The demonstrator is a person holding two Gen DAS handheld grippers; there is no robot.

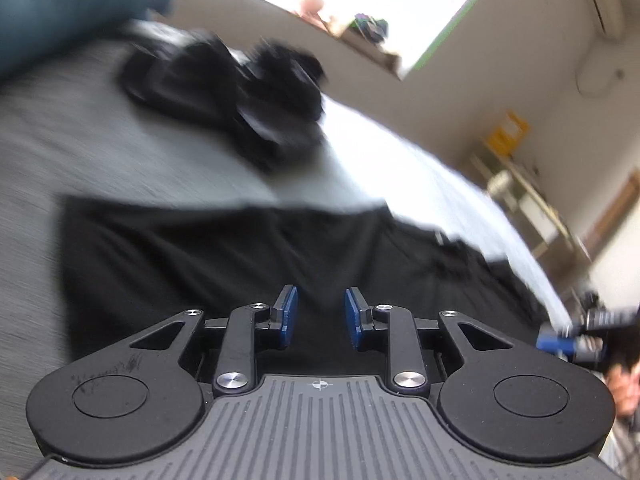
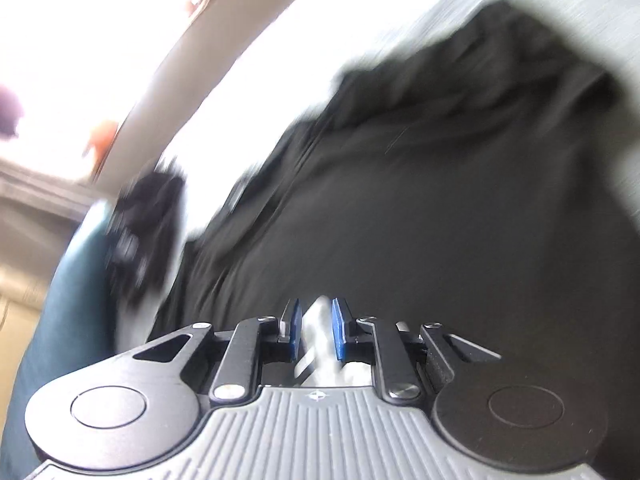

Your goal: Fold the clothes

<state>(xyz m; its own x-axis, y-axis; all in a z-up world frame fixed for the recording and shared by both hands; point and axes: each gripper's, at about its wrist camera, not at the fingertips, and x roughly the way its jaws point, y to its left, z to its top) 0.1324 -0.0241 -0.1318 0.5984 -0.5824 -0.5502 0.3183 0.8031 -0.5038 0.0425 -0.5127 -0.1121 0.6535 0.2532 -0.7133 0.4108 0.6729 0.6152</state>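
A black garment (image 1: 248,264) lies spread on a grey bed sheet (image 1: 80,148), right in front of my left gripper (image 1: 321,318). The left gripper is open and empty, its blue pads just above the cloth. In the right wrist view the same black garment (image 2: 460,208) fills the right side, blurred. My right gripper (image 2: 315,330) is partly open over the garment's edge, with bright sheet showing between the pads; nothing is gripped. My right gripper also shows in the left wrist view (image 1: 568,342) at the far right.
A heap of dark clothes (image 1: 236,92) lies farther back on the bed; it also shows in the right wrist view (image 2: 140,232). A teal pillow (image 1: 68,4) sits at the upper left. A window sill (image 1: 352,28), wall and shelves (image 1: 520,196) lie beyond the bed.
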